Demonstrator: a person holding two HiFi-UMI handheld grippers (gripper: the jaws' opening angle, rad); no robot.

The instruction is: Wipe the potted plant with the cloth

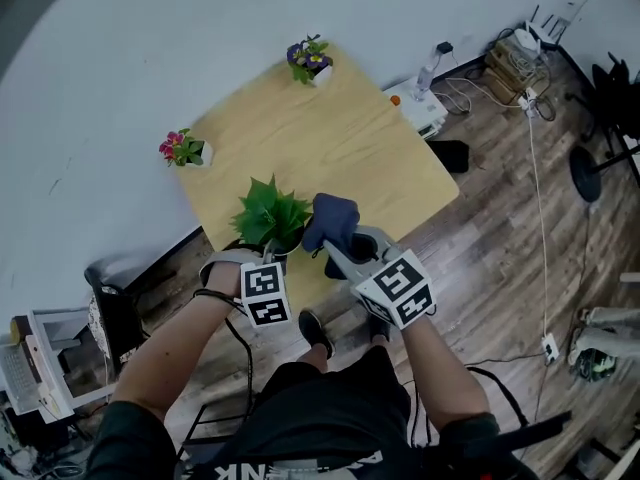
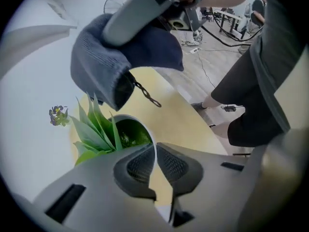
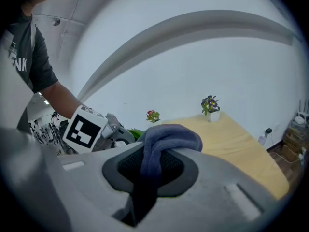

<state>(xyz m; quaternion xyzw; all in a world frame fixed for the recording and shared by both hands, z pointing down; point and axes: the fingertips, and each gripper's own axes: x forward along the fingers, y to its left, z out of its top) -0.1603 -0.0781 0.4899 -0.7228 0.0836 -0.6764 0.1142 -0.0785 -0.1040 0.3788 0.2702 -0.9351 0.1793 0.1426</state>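
A potted plant (image 1: 268,214) with long green leaves stands near the front edge of the wooden table (image 1: 380,158). My left gripper (image 1: 267,259) points down at its near side. In the left gripper view the left gripper (image 2: 154,154) is shut on the pot's white rim (image 2: 141,125), which runs between the pads, with the leaves (image 2: 94,129) just beyond. My right gripper (image 1: 338,245) is shut on a dark blue cloth (image 1: 332,220), held up just right of the leaves. The cloth (image 3: 170,138) bunches over the right gripper (image 3: 153,162). A small chain (image 2: 147,94) hangs from the cloth (image 2: 111,57).
Two small flower pots stand on the table: pink blooms (image 1: 183,149) at the left edge, purple blooms (image 1: 311,61) at the far corner. On the floor to the right lie a white box (image 1: 420,108), cables and a round stand base (image 1: 590,173). The person's shoes (image 1: 315,333) are at the table's front edge.
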